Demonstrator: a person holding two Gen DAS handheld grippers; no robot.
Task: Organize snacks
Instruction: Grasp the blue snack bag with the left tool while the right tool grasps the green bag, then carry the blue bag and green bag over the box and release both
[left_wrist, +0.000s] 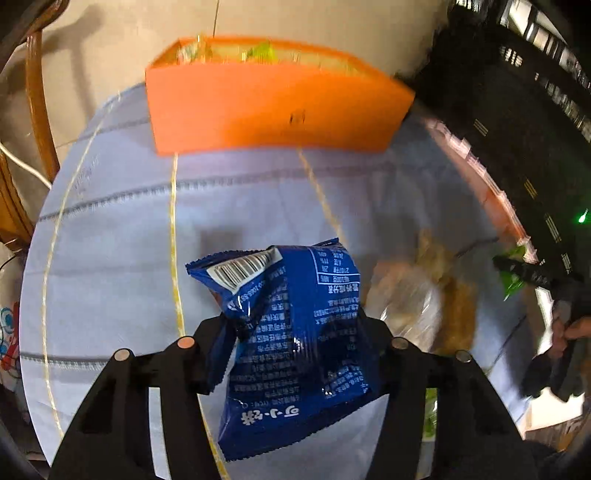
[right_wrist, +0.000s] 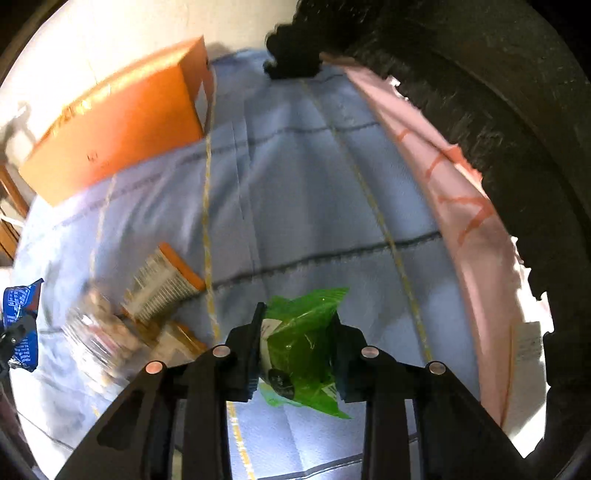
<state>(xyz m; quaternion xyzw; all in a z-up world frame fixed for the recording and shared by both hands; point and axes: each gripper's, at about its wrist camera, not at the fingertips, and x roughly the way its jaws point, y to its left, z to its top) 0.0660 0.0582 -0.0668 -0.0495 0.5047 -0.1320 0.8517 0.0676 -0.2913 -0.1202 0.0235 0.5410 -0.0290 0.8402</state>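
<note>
My left gripper (left_wrist: 295, 328) is shut on a blue snack packet (left_wrist: 295, 332) and holds it above the light blue cloth (left_wrist: 129, 240). The blue packet also shows at the left edge of the right wrist view (right_wrist: 20, 321). My right gripper (right_wrist: 297, 332) is shut on a green snack packet (right_wrist: 303, 347), lifted over the cloth (right_wrist: 314, 184). The right gripper with its green packet (left_wrist: 511, 273) shows at the right of the left wrist view. An orange box (left_wrist: 273, 110) with snacks inside stands at the far edge of the cloth; it also shows in the right wrist view (right_wrist: 122, 122).
A clear bag of tan snacks (left_wrist: 424, 295) and an orange-edged packet (right_wrist: 162, 284) lie on the cloth between the grippers. A pink cloth (right_wrist: 461, 192) and a dark blanket (right_wrist: 498, 110) run along the right. A wooden chair (left_wrist: 37, 110) stands at the left.
</note>
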